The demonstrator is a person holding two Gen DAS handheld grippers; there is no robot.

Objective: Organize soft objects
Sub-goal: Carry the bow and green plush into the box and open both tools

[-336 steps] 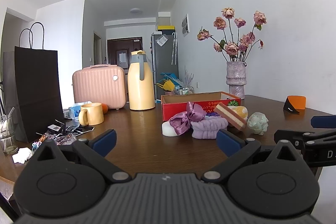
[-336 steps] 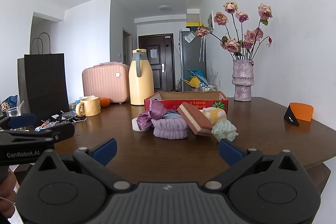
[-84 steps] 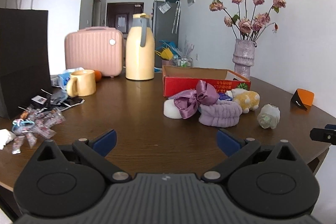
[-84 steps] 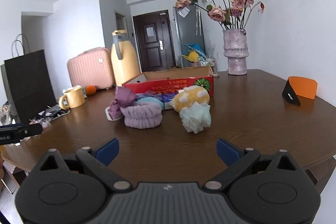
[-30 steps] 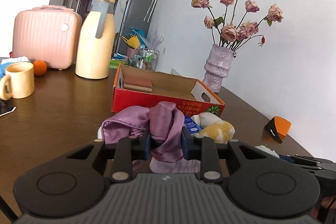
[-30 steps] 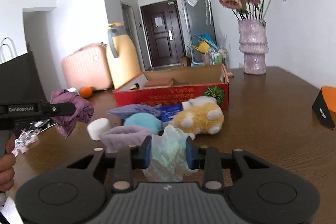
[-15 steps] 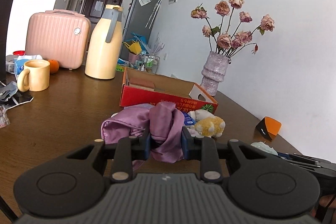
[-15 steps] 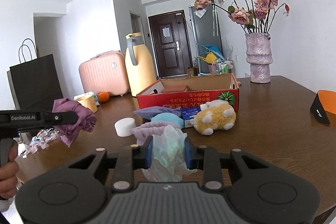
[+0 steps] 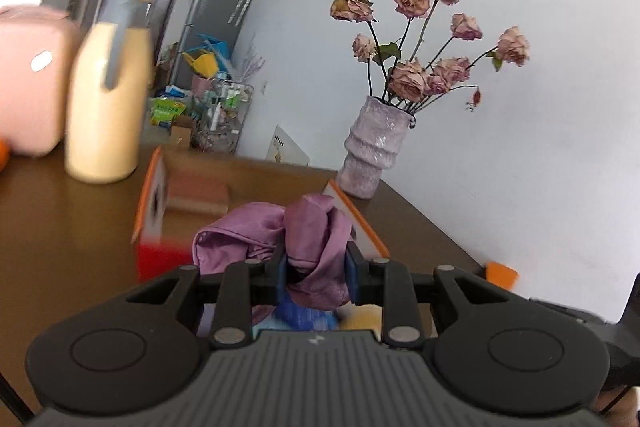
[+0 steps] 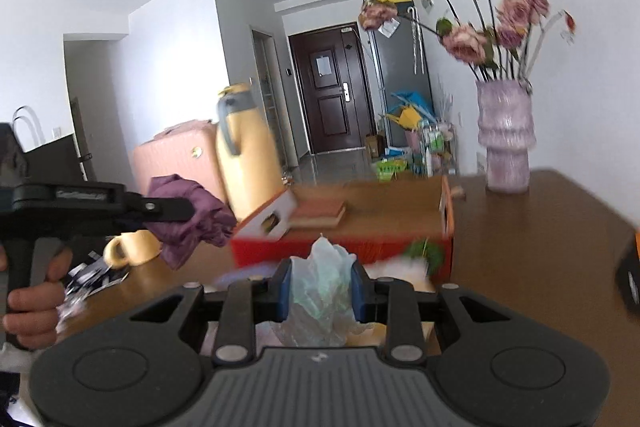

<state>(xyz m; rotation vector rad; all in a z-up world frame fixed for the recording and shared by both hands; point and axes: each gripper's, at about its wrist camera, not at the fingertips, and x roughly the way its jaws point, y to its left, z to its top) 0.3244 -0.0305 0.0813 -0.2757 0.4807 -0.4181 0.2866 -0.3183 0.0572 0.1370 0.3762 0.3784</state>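
L gripper (image 9: 316, 273) clamped on purple satin bow (image 9: 308, 243); R gripper (image 10: 321, 291) clamped on pale green soft toy (image 10: 320, 283). Red box (image 10: 344, 251) holds only sponge; plush + rest still on table.

I can read no text in either view: the white lettering on the side of the left gripper (image 10: 188, 209) and the print on the red box (image 10: 447, 227) are blurred beyond reading.
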